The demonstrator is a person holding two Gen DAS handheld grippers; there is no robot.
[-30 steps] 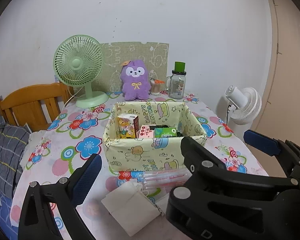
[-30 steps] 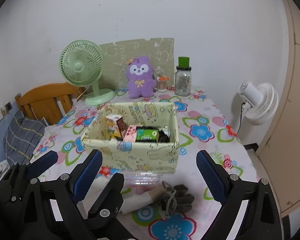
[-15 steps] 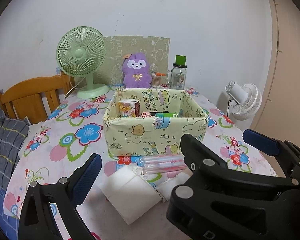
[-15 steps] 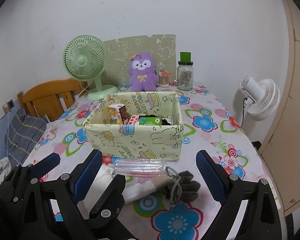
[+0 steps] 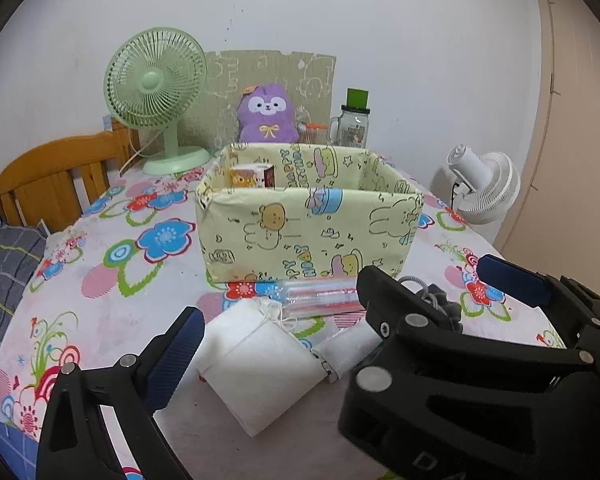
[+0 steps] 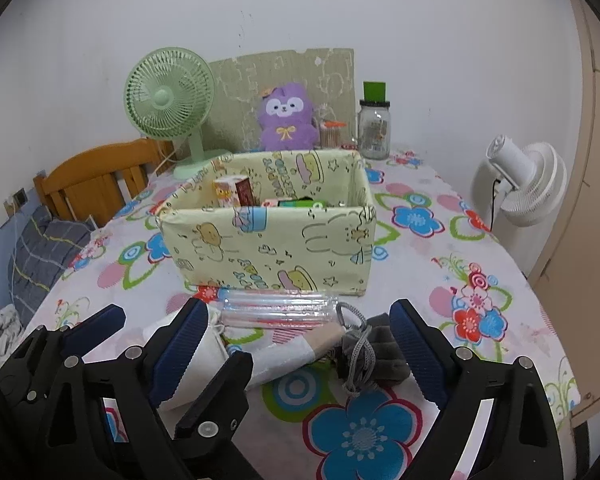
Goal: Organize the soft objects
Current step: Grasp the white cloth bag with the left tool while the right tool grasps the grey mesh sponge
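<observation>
The right gripper (image 6: 296,354), black-framed with blue ribbed pads, stands wide with its jaws closing slightly; between them, untouched, lie a small grey drawstring pouch (image 6: 374,354) and a rolled white-and-beige cloth (image 6: 288,354). The left gripper (image 5: 278,364) is spread too, nothing pinched, its near pad at about 8 o'clock of a folded white cloth bag (image 5: 256,368). A clear plastic tube pack with pink contents (image 6: 278,309) lies just behind the cloths, against the front wall of the yellow cartoon-print fabric storage box (image 6: 268,244) at 12 o'clock on the flower-print tablecloth (image 6: 416,216).

The step in hand looks like the approach to a first pick, nothing lifted yet. The next move likely calls for choosing one soft item, lowering the pads around it without snagging the pouch's cord, then carrying it over the box's rim.

Against the earlier views, both grippers have sunk toward the table: the box looms larger and more side-on, its contents mostly hidden, and the cloths sit closer between the pads
</observation>
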